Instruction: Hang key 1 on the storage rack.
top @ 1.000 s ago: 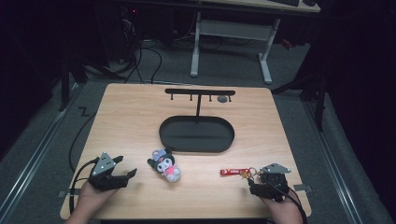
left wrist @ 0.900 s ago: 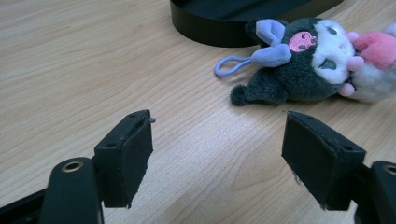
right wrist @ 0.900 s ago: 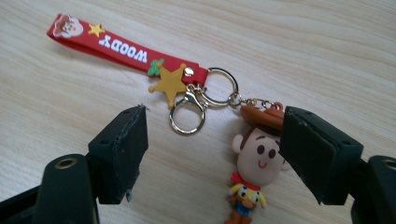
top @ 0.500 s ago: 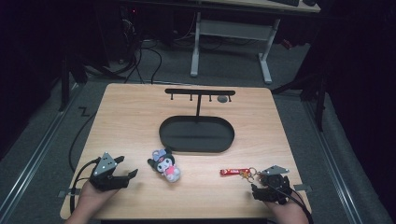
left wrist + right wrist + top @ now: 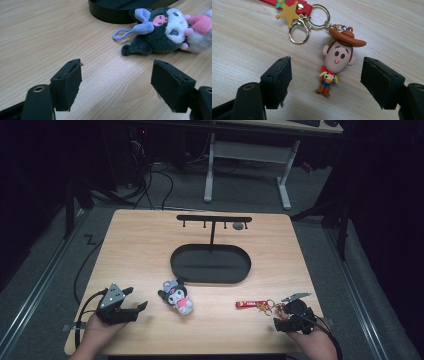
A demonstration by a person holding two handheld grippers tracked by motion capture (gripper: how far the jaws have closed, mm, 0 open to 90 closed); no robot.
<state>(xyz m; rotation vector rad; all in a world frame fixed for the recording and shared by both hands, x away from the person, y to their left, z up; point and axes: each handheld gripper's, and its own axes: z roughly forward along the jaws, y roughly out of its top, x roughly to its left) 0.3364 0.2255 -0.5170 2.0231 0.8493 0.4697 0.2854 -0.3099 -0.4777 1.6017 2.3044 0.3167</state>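
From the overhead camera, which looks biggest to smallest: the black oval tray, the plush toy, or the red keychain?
Largest to smallest in the high view:
1. Black oval tray
2. Plush toy
3. Red keychain

The toy and keychain run similar in length, but the toy is far bulkier.

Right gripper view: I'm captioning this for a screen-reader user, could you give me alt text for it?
A cowboy figure keychain lies flat on a light wooden table, between the right gripper's two open black jaws, untouched. Its brown hat links by gold rings to a yellow star charm and a red strap at the top edge.
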